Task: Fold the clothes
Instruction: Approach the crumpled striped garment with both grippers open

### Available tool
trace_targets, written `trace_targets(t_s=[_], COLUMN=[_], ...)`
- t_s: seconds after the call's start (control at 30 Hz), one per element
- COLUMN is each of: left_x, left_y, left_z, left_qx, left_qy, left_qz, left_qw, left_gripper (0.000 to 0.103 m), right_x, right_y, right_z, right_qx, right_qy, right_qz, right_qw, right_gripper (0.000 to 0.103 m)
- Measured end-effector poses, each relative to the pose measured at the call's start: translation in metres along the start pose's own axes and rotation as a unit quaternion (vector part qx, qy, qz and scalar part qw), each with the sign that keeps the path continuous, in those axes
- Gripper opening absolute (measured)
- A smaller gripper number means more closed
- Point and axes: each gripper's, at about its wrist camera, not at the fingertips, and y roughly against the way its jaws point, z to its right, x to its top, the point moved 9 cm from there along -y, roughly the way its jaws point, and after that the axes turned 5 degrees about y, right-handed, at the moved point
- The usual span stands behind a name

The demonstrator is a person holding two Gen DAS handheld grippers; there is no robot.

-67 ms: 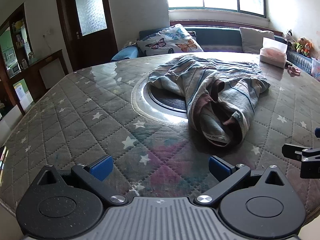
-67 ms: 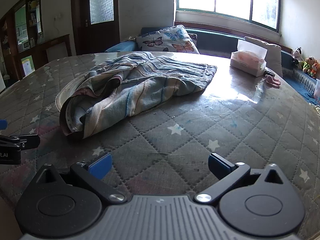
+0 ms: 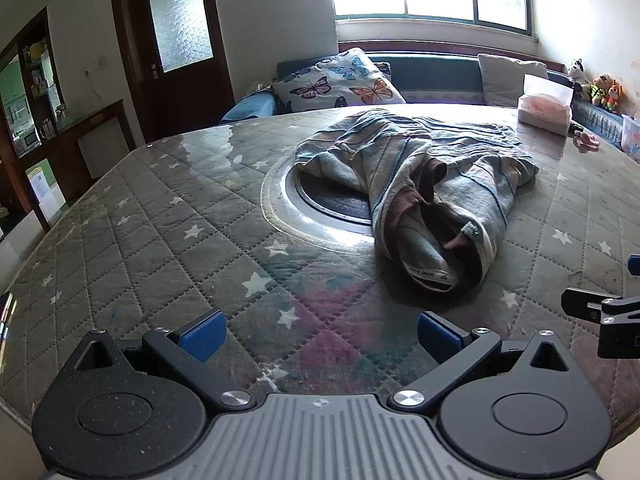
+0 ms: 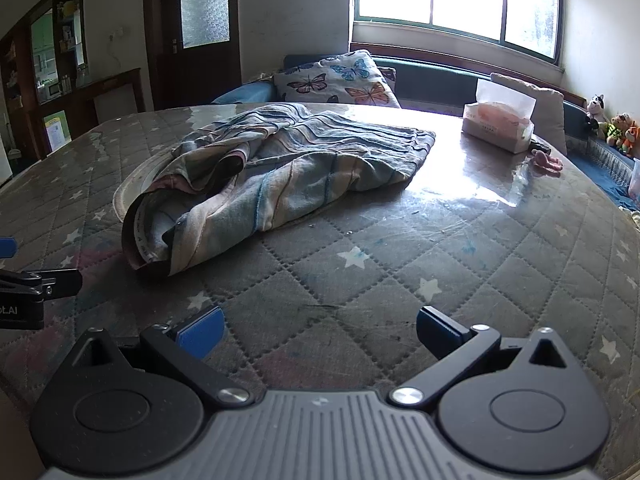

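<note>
Nothing has moved since a moment ago. The striped blue-grey cloth garment lies crumpled mid-frame on the quilted star-patterned table. Left gripper and right gripper both hover spread wide, holding nothing.

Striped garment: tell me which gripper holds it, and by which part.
Neither. The left gripper and right gripper are both open and empty; the striped garment lies crumpled on the table.
</note>
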Motion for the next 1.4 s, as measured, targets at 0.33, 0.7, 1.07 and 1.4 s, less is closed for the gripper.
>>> trace_targets(t_s=[0.33, 0.7, 1.07, 1.4], left_x=[-0.007, -0.010, -0.010, -0.008], left_y=[0.001, -0.002, -0.004, -0.005], left_z=[0.008, 0.012, 0.015, 0.017], left_qx=[-0.009, -0.011, -0.015, -0.016], left_qy=[-0.007, -0.017, -0.022, -0.026], left_qz=[-0.013, -0.018, -0.020, -0.020], left_qw=[0.9999, 0.9996, 0.9994, 0.9993], left_gripper=[0.103, 0.103, 0.103, 0.103], right_x=[-0.007, -0.008, -0.009, -0.007], right_y=[0.002, 0.004, 0.001, -0.002], right_z=[-0.003, -0.005, -0.008, -0.011], right_qx=[-0.003, 0.007, 0.009, 0.011], right_qy=[-0.001, 0.002, 0.006, 0.008], right_qz=[-0.006, -0.009, -0.013, -0.014], right_qw=[1.000, 1.000, 1.000, 1.000], right_gripper=[0.103, 0.103, 0.103, 0.103])
